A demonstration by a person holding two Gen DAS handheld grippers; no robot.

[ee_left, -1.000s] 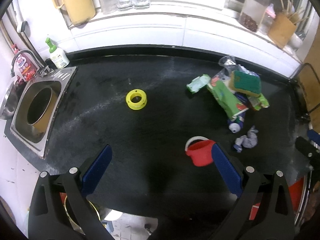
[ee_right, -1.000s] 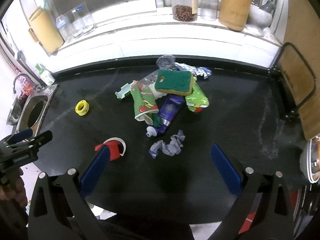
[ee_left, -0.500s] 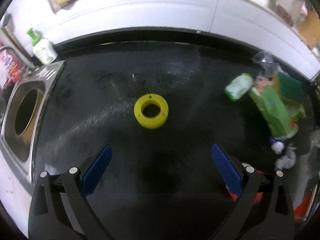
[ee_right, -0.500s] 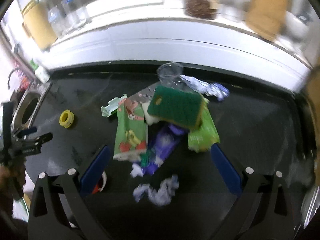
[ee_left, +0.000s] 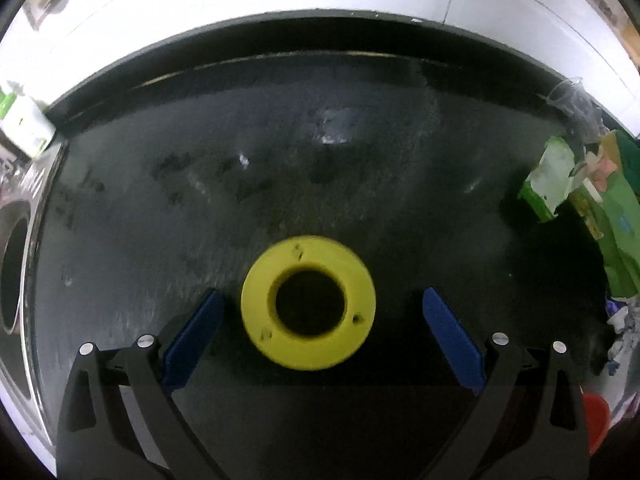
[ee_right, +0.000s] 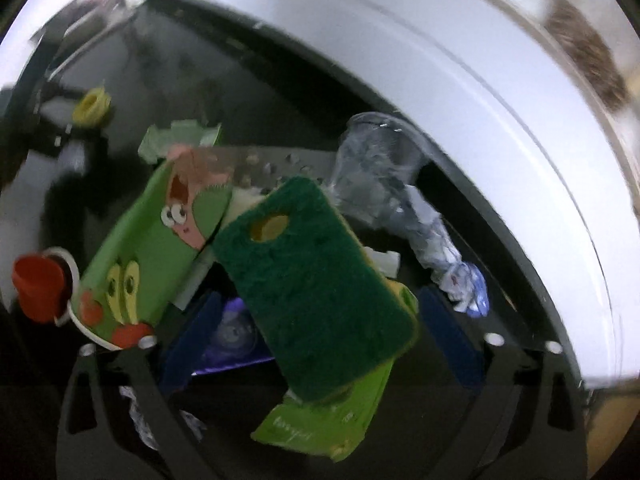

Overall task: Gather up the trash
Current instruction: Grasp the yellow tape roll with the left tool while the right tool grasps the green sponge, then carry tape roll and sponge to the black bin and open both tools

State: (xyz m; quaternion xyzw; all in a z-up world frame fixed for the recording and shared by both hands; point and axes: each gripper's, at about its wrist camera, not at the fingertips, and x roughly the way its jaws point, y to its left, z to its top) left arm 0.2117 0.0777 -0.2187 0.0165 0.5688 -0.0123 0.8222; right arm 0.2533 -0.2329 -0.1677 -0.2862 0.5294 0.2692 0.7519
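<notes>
The left gripper has its jaws spread wide around a yellow ring that lies flat on the black bench, and the blue pads do not touch it. The right gripper also has its jaws wide apart, one on each side of a green sponge. The sponge sits on top of a trash pile with green wrappers, a clear plastic cup and a small red bucket nearby.

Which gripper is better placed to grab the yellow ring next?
Left. The left gripper is open with the yellow ring already between its blue fingers. The right gripper is over the green sponge, far from the ring.
</notes>
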